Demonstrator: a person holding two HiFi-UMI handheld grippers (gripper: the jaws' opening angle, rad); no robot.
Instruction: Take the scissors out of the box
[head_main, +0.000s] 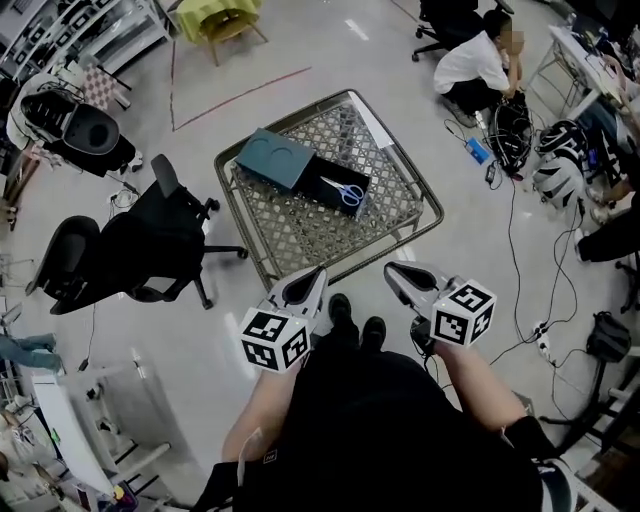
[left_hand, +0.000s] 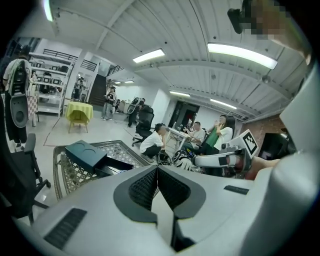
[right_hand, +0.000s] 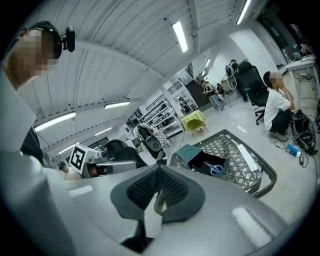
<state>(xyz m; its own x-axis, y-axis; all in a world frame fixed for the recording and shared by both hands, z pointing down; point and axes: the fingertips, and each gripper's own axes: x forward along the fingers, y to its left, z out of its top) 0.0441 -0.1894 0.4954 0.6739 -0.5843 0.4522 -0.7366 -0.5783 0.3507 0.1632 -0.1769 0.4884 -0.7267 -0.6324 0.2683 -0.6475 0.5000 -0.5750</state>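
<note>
Blue-handled scissors (head_main: 345, 190) (right_hand: 216, 170) lie in an open black box (head_main: 322, 180) (right_hand: 207, 162) on a metal lattice table (head_main: 300, 240). The box's teal lid (head_main: 275, 158) (left_hand: 85, 152) leans on its left end. In the left gripper view the scissors are hidden. Both grippers hang short of the table's near edge, close to the person's body. My left gripper (head_main: 318, 270) (left_hand: 157, 169) is shut with nothing in it. My right gripper (head_main: 390, 268) (right_hand: 159, 167) is also shut and holds nothing.
A black office chair (head_main: 150, 240) stands left of the table. A person (head_main: 475, 65) sits on the floor at the back right among cables and helmets (head_main: 555, 175). A white strip (head_main: 370, 120) lies on the table's far right side.
</note>
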